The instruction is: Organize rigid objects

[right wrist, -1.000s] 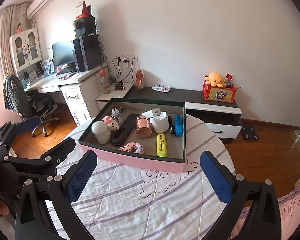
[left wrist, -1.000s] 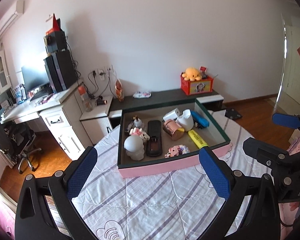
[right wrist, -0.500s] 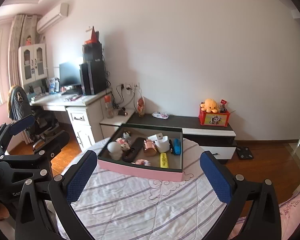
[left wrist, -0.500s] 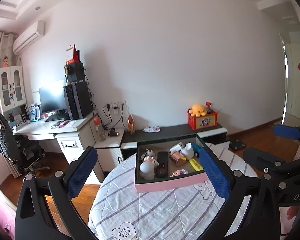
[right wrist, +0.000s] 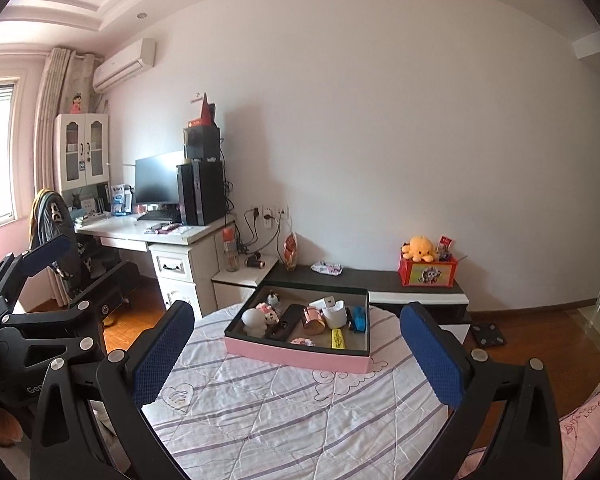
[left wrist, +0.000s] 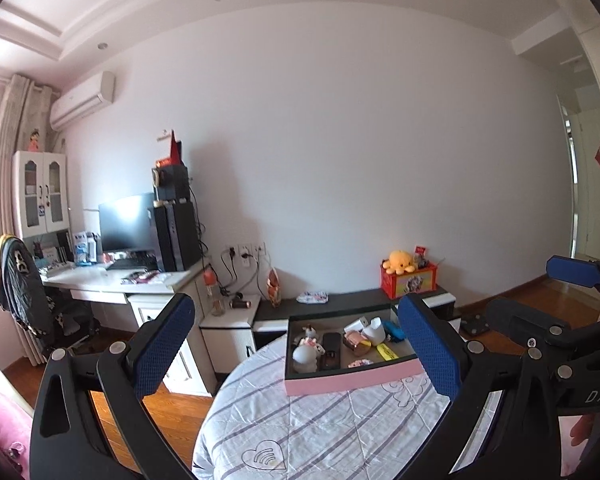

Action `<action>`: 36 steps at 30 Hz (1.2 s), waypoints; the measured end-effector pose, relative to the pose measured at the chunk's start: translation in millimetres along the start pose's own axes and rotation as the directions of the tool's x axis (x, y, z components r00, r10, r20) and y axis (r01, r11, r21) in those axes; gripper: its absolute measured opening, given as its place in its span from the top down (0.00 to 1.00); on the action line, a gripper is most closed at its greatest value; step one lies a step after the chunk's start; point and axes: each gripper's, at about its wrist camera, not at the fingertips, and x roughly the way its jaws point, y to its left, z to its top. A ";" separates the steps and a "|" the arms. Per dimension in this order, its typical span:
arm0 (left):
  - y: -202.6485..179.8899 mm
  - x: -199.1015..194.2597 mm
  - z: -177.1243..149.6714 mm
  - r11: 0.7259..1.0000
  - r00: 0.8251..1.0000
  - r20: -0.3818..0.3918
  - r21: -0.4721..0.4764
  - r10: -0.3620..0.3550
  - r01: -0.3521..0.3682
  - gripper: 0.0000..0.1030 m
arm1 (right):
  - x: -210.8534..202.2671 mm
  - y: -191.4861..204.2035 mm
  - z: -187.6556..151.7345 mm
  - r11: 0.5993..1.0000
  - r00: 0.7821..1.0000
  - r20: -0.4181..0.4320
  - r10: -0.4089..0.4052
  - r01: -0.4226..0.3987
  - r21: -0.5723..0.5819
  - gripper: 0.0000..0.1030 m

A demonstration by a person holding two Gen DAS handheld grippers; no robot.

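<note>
Both tongs spread wide, nothing pinched: left gripper (left wrist: 296, 350), right gripper (right wrist: 296, 352). One pink box (right wrist: 300, 354) sits on the round table (right wrist: 284, 408), holding roughly ten small items, including one yellow highlighter (right wrist: 337, 338) and one black remote (right wrist: 286, 322).

1 pink tray (right wrist: 296, 354) on 1 round table (right wrist: 284, 404). In the tray: 1 white figure (right wrist: 255, 321), 1 black remote (right wrist: 286, 321), 1 copper cup (right wrist: 313, 319), 1 white cup (right wrist: 335, 314), 1 yellow highlighter (right wrist: 337, 338), 1 blue item (right wrist: 359, 318). Far right: 1 red box (right wrist: 427, 272), 1 orange plush (right wrist: 419, 248). 2 grippers, left gripper (left wrist: 300, 350) and right gripper (right wrist: 296, 354), both wide apart.
</note>
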 end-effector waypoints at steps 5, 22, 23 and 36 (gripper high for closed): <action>4.7 -34.2 2.0 1.000 0.999 0.042 0.003 0.019 -0.019 0.00 | -31.3 13.4 -1.3 1.000 0.998 0.056 -0.010 0.011 -0.023 0.00; 10.6 -103.1 10.9 1.000 0.983 0.181 -0.021 0.023 -0.020 0.00 | -101.6 35.3 0.2 0.998 0.979 0.205 -0.021 0.032 -0.052 0.00; 10.8 -104.2 10.7 0.999 0.983 0.184 -0.022 0.028 -0.025 0.00 | -102.1 35.5 0.1 0.998 0.978 0.206 -0.020 0.031 -0.050 0.00; 4.9 -84.6 1.6 0.998 0.992 0.113 -0.035 0.053 -0.049 0.00 | -90.8 31.8 -8.9 0.997 0.977 0.205 -0.057 0.065 -0.032 0.00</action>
